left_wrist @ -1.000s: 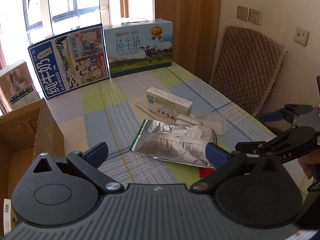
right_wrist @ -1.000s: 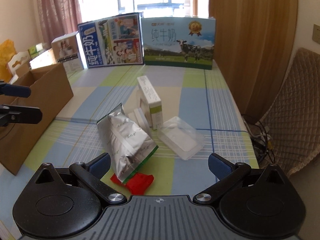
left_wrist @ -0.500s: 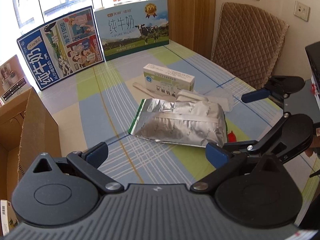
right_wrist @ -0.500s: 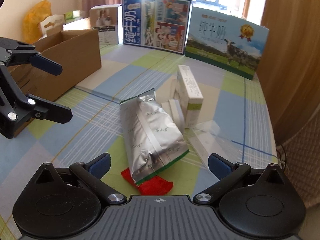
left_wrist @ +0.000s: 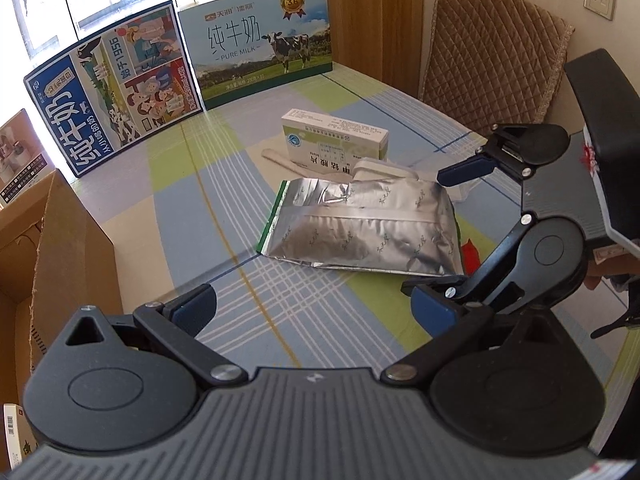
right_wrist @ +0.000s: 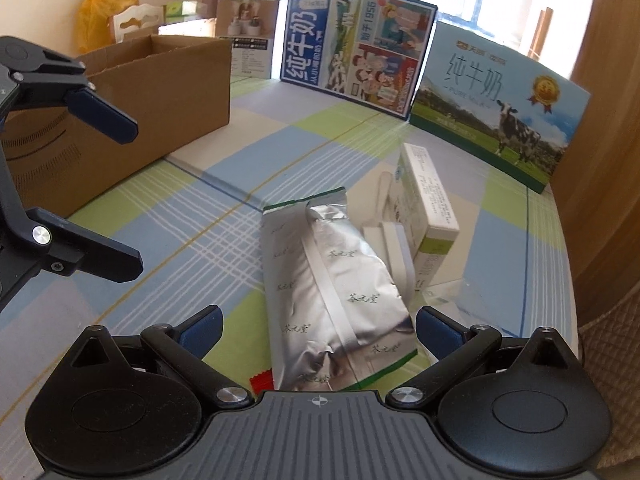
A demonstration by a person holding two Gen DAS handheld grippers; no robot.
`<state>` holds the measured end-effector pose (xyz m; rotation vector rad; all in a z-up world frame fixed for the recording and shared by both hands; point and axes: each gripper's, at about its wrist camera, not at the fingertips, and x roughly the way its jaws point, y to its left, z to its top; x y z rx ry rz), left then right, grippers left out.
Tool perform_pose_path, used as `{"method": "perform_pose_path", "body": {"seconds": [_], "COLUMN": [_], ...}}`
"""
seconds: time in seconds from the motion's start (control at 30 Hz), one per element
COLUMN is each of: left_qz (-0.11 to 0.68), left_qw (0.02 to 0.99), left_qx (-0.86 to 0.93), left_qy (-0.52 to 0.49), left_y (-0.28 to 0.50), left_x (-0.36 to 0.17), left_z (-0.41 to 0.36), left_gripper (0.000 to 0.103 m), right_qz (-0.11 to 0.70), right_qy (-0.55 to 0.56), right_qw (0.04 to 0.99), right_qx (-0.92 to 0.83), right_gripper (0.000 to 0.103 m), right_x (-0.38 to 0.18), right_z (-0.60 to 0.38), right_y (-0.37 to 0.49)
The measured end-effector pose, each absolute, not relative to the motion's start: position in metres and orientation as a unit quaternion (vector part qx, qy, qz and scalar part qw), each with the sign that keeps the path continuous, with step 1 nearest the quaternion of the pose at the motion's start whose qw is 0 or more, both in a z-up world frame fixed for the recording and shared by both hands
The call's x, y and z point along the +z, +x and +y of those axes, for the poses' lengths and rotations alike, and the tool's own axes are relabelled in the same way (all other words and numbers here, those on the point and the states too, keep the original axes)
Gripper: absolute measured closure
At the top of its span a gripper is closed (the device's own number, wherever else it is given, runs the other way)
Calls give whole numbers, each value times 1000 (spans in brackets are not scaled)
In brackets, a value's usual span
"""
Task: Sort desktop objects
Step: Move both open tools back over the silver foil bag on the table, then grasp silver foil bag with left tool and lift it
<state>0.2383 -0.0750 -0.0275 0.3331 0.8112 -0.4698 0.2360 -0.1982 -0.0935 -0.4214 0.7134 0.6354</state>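
A: Start with the big things. What is on the worktop (right_wrist: 192,216)?

B: A checked cloth covers it. At its left edge stands an open cardboard box (right_wrist: 132,100), and two milk cartons (right_wrist: 356,44) are propped at the far end. I judge the box to be where things get sorted, though I cannot see enough of its inside to say what it holds.

A: And the things to sort?

B: All clustered mid-worktop, none moved that I can tell. A silver foil pouch (right_wrist: 332,292) lies flat, nearest the right tongs (right_wrist: 318,326). Beside it stands a white and green medicine box (left_wrist: 334,140), with a small white box (right_wrist: 394,248) wedged between them. A clear plastic tray (right_wrist: 452,296) lies just right of that, and a red wrapper (right_wrist: 262,380) peeks from under the pouch.

A: The tongs?

B: Both spread wide, holding nothing. The right pair straddles the pouch's near end without touching. The left tongs (left_wrist: 314,308) hover near the pouch's side. So sorting looks barely begun; everything remains.
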Motion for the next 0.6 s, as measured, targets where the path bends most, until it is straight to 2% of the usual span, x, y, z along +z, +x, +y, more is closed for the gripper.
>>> {"method": "perform_pose_path", "body": {"seconds": [0.17, 0.27, 0.37, 0.43, 0.6], "left_qz": [395, 399, 401, 402, 403], "left_qw": [877, 876, 875, 875, 875], "left_qx": [-220, -215, -215, -215, -212], "left_qy": [161, 162, 164, 165, 165], "left_y": [240, 242, 241, 241, 242], "left_x": [-30, -31, -32, -32, -32], "left_z": [-72, -71, -72, -71, -71], "left_gripper": [1, 1, 1, 1, 1], "right_qz": [347, 351, 358, 365, 377], "right_qy": [-216, -224, -225, -223, -198], "right_qw": [861, 858, 858, 857, 856], "right_qx": [303, 300, 292, 286, 293], "right_gripper": [4, 8, 17, 30, 41], "right_x": [-99, -100, -99, -98, -92], "right_z": [-194, -193, -194, -196, -198], "right_y": [238, 240, 241, 243, 243]}}
